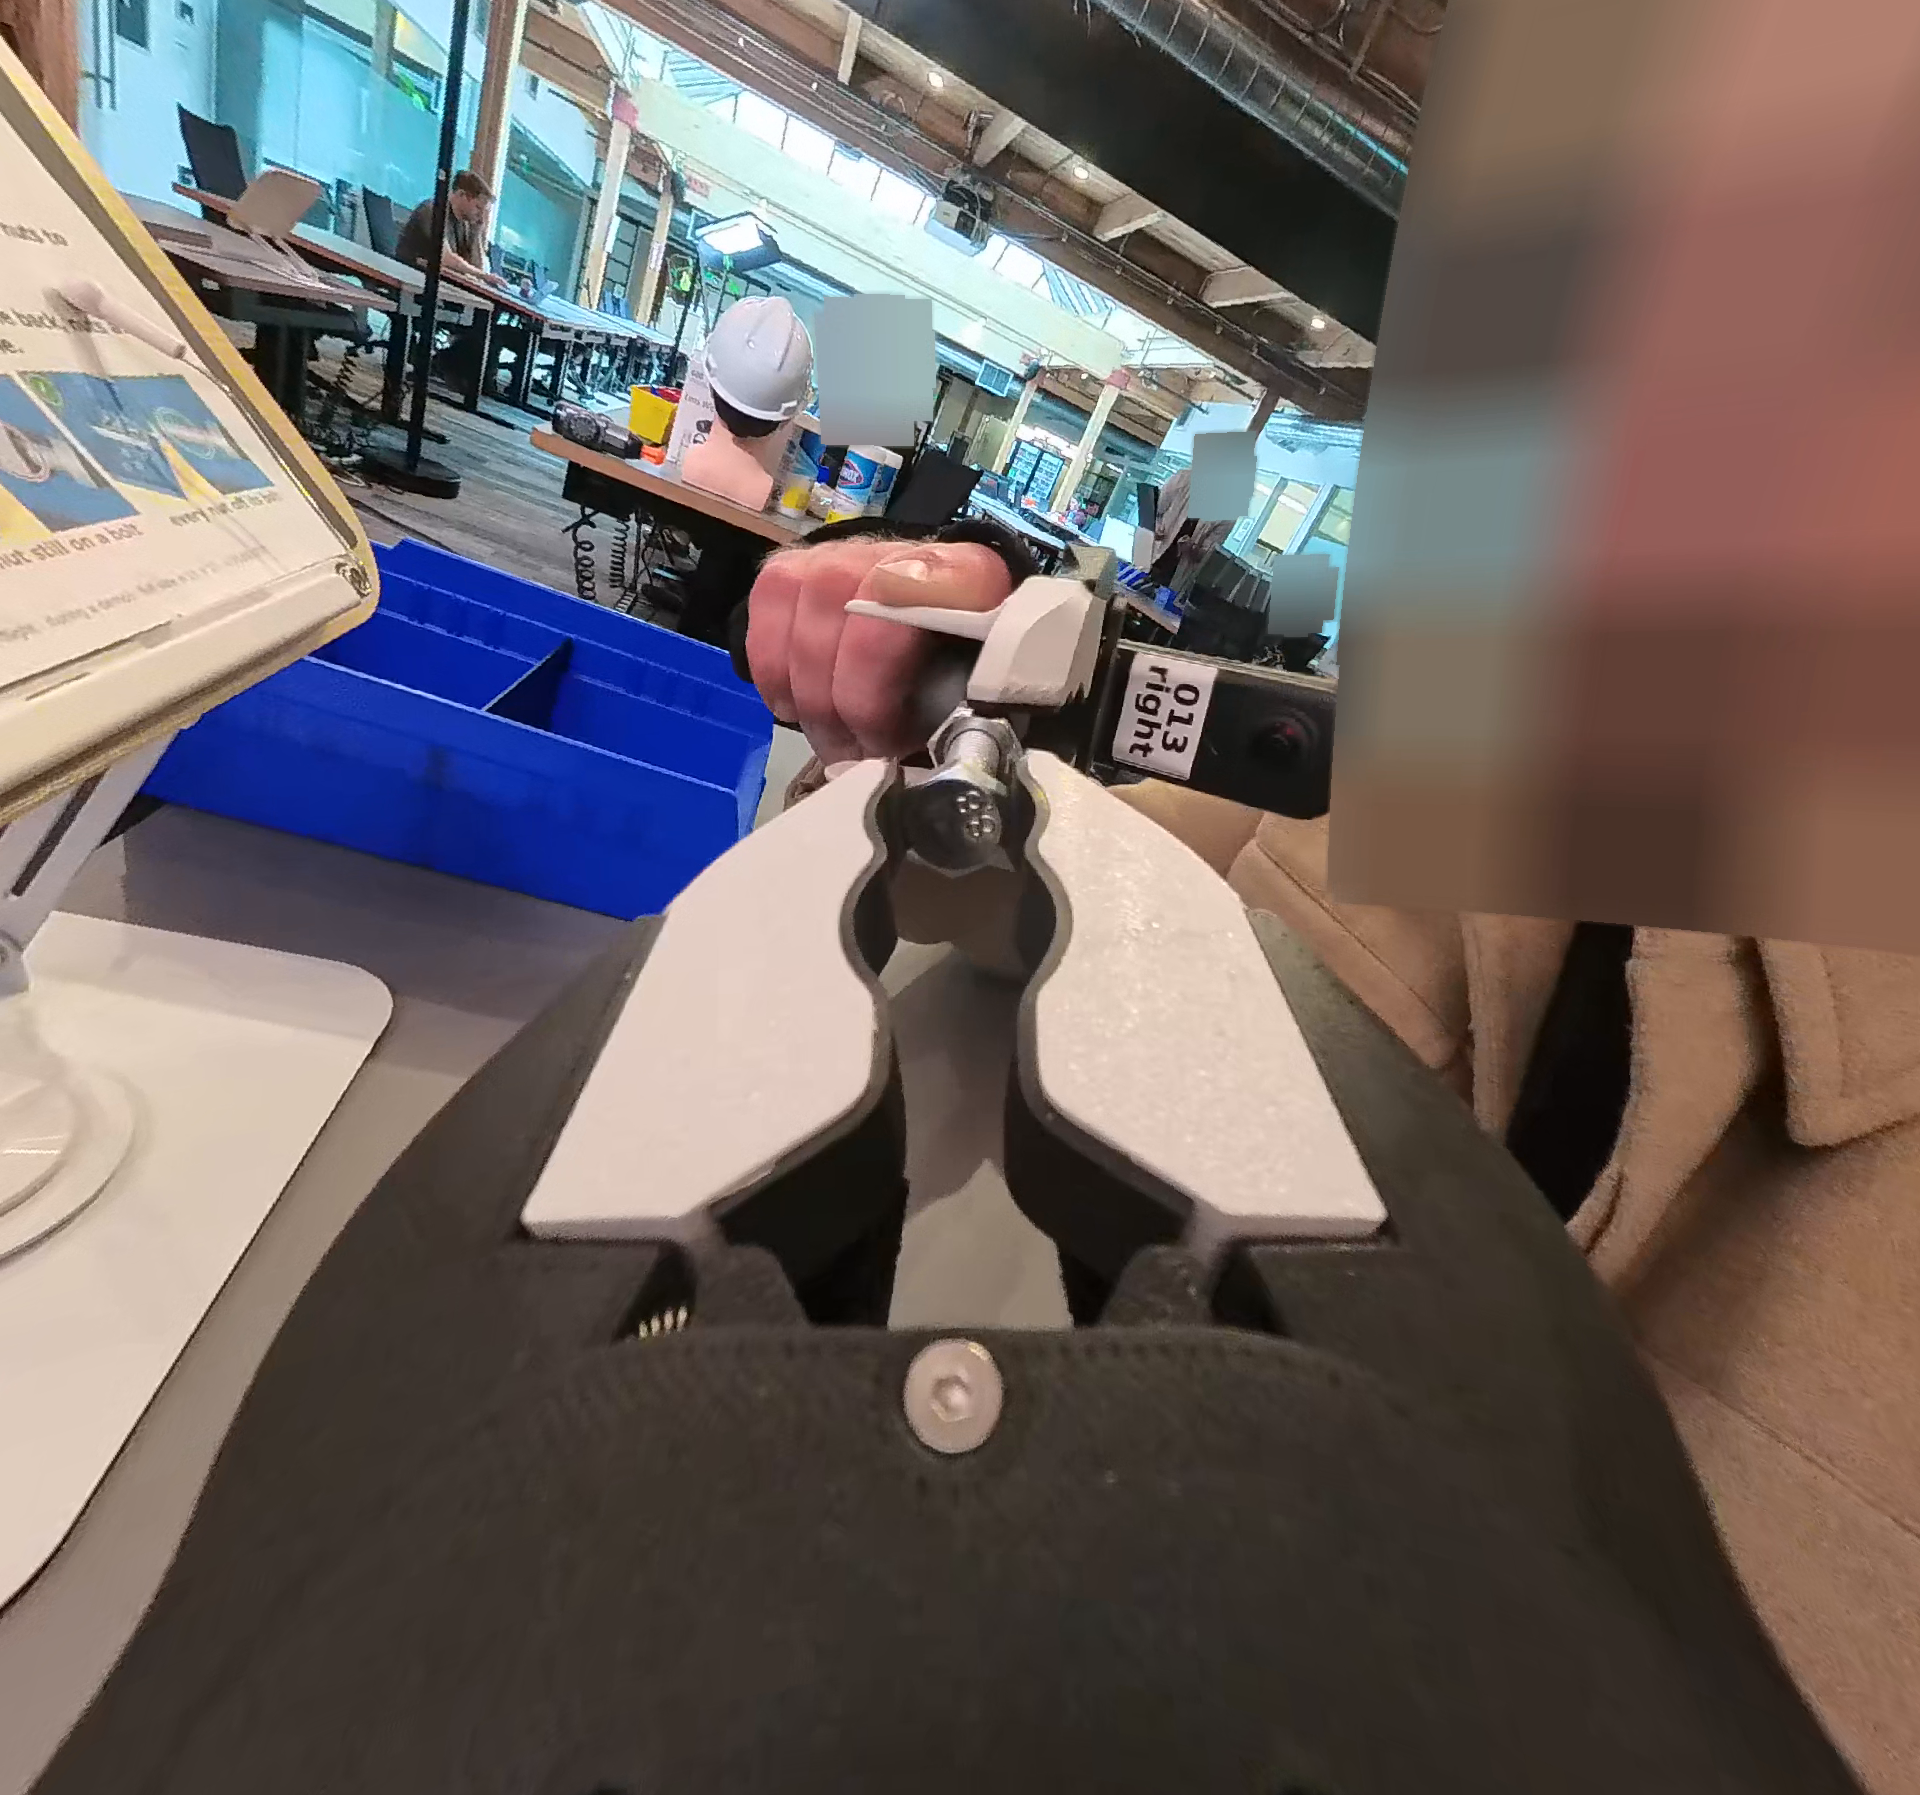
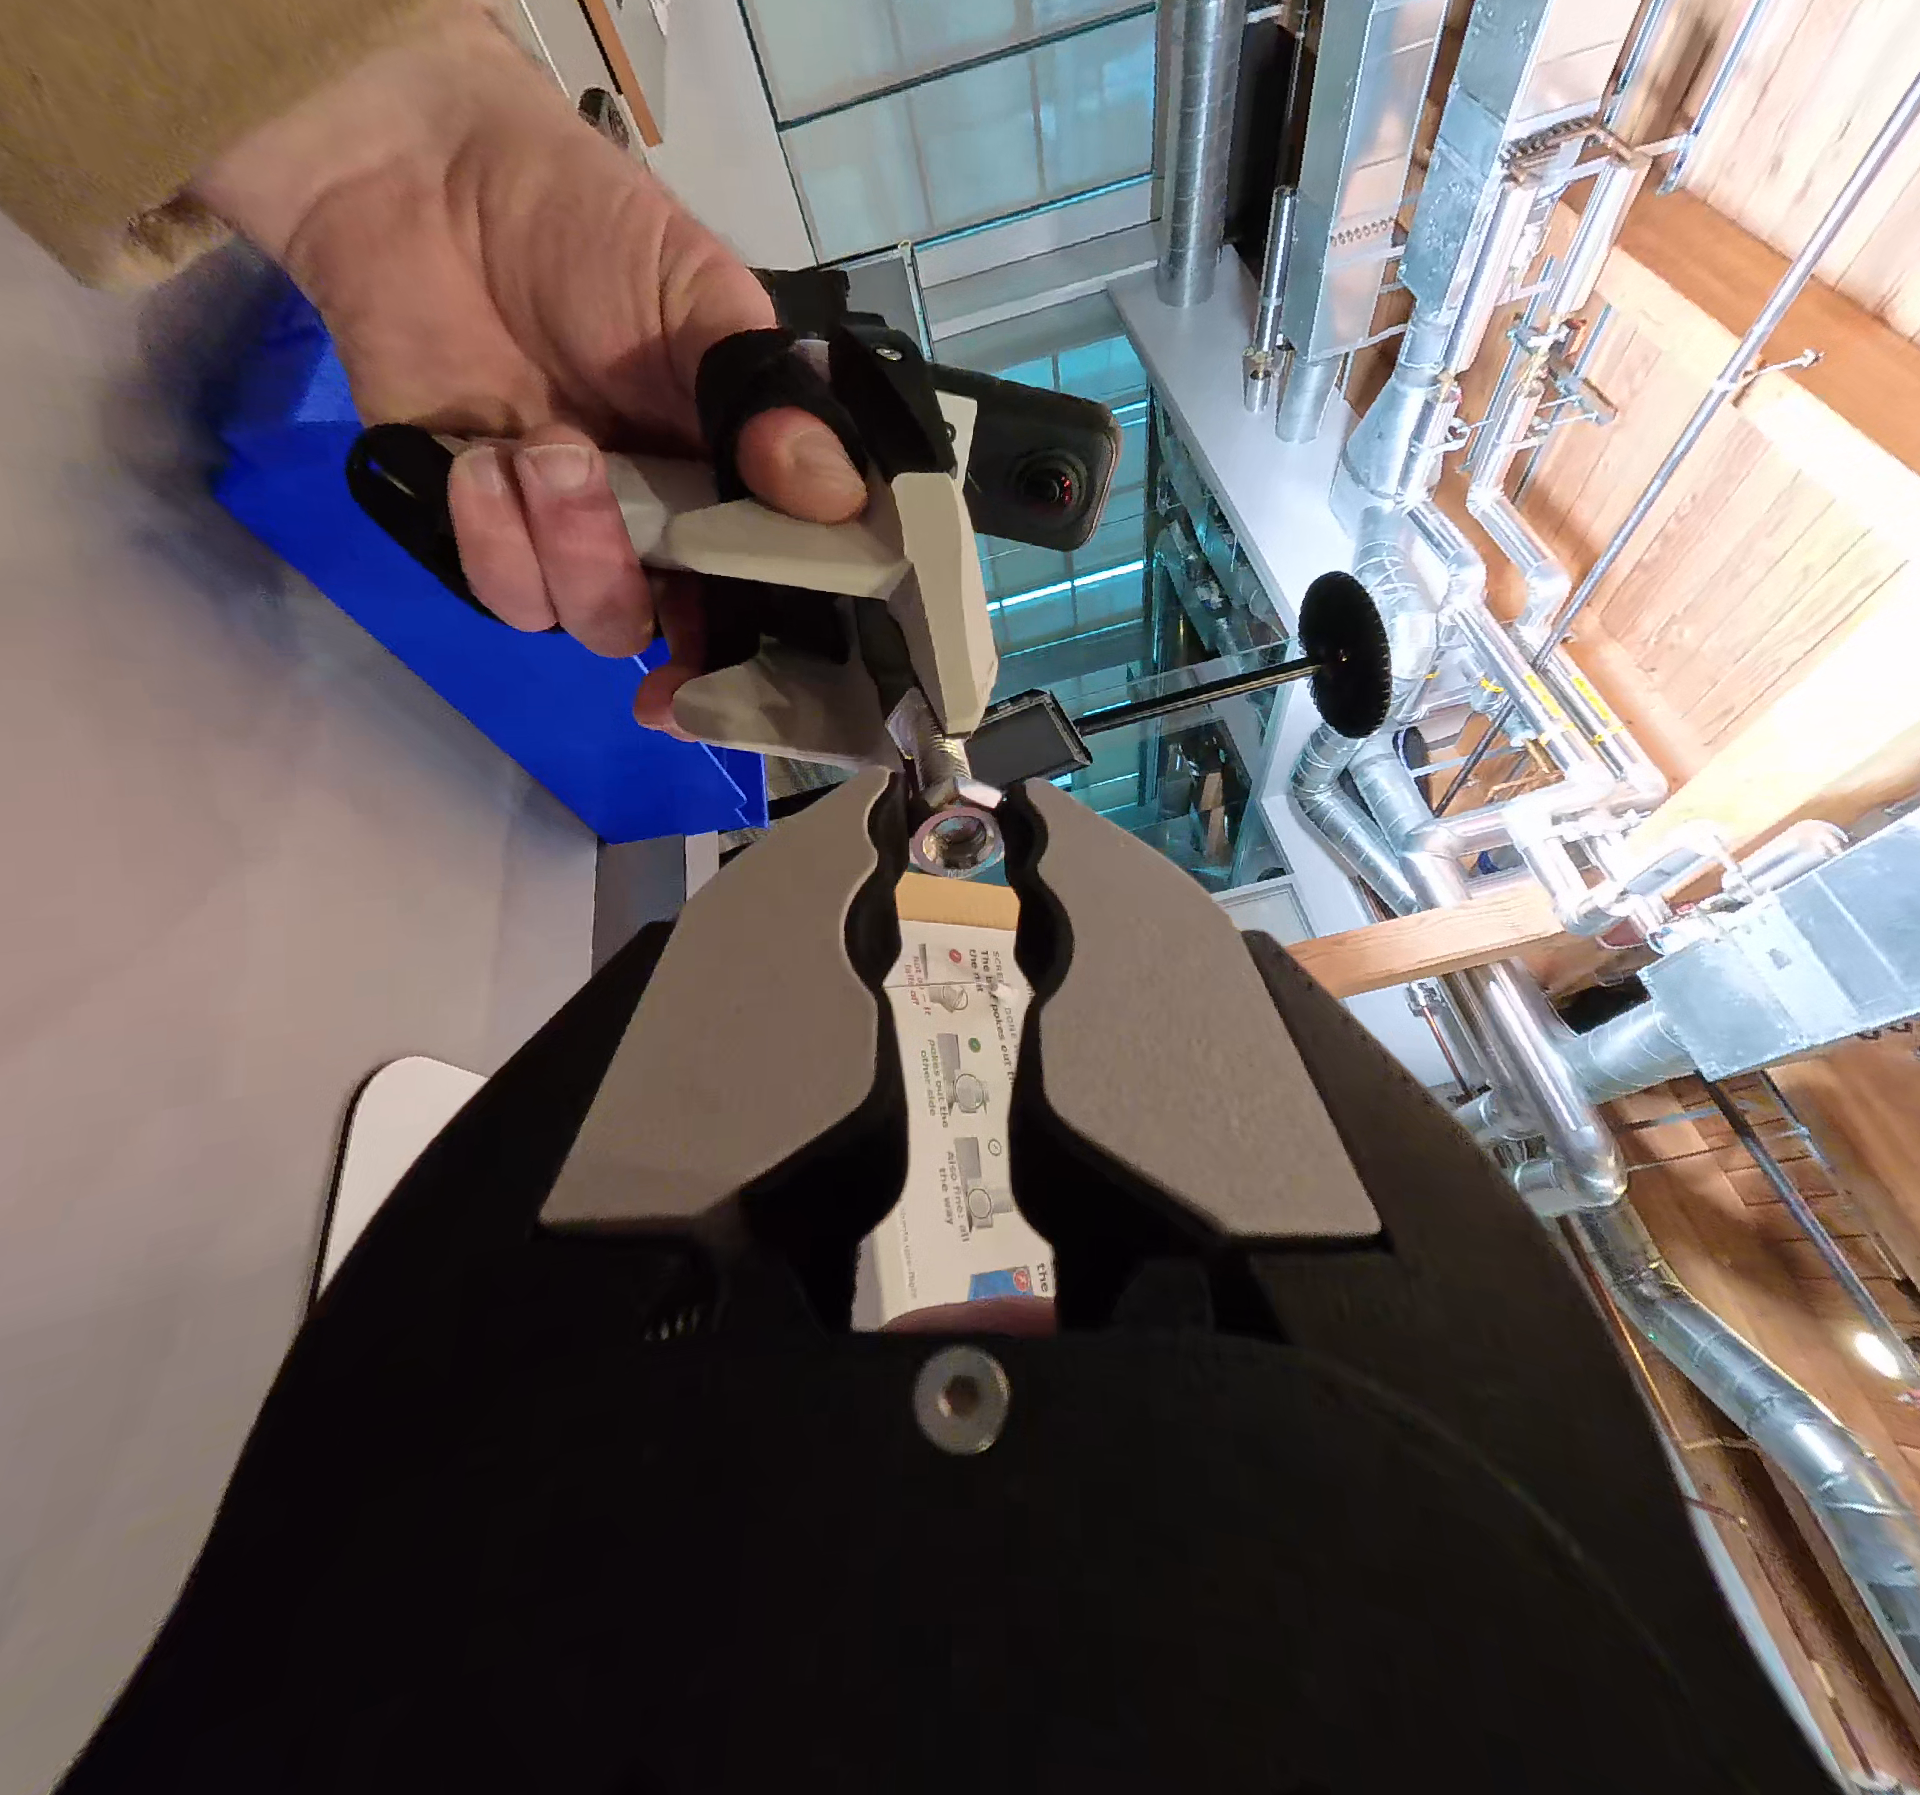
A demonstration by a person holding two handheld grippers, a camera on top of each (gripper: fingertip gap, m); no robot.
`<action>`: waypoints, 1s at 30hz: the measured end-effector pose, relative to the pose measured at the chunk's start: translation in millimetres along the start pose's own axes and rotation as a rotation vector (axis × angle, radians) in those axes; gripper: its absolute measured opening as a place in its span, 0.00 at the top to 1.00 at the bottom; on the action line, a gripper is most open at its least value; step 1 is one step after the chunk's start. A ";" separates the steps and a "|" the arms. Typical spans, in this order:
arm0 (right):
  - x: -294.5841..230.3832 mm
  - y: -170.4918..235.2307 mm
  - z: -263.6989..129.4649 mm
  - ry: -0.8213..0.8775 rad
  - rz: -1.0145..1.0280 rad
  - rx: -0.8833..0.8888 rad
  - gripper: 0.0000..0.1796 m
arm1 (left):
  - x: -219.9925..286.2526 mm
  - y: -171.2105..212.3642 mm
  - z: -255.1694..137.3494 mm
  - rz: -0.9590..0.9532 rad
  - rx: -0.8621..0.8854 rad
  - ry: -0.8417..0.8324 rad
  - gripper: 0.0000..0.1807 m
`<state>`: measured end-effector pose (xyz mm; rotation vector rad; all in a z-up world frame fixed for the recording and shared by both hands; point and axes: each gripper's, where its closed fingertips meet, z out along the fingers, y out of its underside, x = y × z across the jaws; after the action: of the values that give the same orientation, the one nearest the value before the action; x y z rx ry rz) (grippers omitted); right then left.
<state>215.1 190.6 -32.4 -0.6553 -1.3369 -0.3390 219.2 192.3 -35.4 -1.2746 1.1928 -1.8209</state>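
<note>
Grey table (image 1: pixel 312 898), matte top. Blue bin (image 1: pixel 499 717) sits on it toward the far side, inner dividers showing. White stand base (image 1: pixel 208 1122) lies flat on the near left, rounded corner, a clear disc foot on top of it. Stand carries a tilted instruction card (image 1: pixel 135 457) over the bin's left end.

The left tongs (image 1: pixel 951 826), white-faced on a black body, clamp the hexagonal head of a silver steel bolt (image 1: pixel 951 826) whose threaded shank carries a nut held by the right tongs (image 1: pixel 982 706), beside a blue plastic divided bin (image 1: pixel 499 737).
</note>
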 end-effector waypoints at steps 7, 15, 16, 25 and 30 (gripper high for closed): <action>0.0 -0.3 1.0 -0.022 0.115 0.025 0.90 | -0.9 -0.4 -1.0 -0.008 0.009 0.011 0.90; 2.9 -1.9 0.8 -0.023 0.206 0.055 0.90 | 0.5 -3.6 -0.6 0.020 0.018 0.002 0.90; 3.7 -2.1 0.4 -0.023 0.217 0.060 0.90 | 0.8 -4.2 -0.1 0.022 0.020 0.001 0.90; 5.9 -2.6 -0.2 -0.027 0.284 0.080 0.90 | 4.1 -1.9 4.0 0.047 0.005 0.016 0.89; 7.8 -2.7 -0.8 -0.031 0.324 0.092 0.90 | 6.5 -0.7 9.6 0.085 -0.004 0.011 0.87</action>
<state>215.9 189.2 -24.3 -0.7878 -1.2429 -0.0052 225.9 183.9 -31.0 -1.1998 1.2381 -1.7672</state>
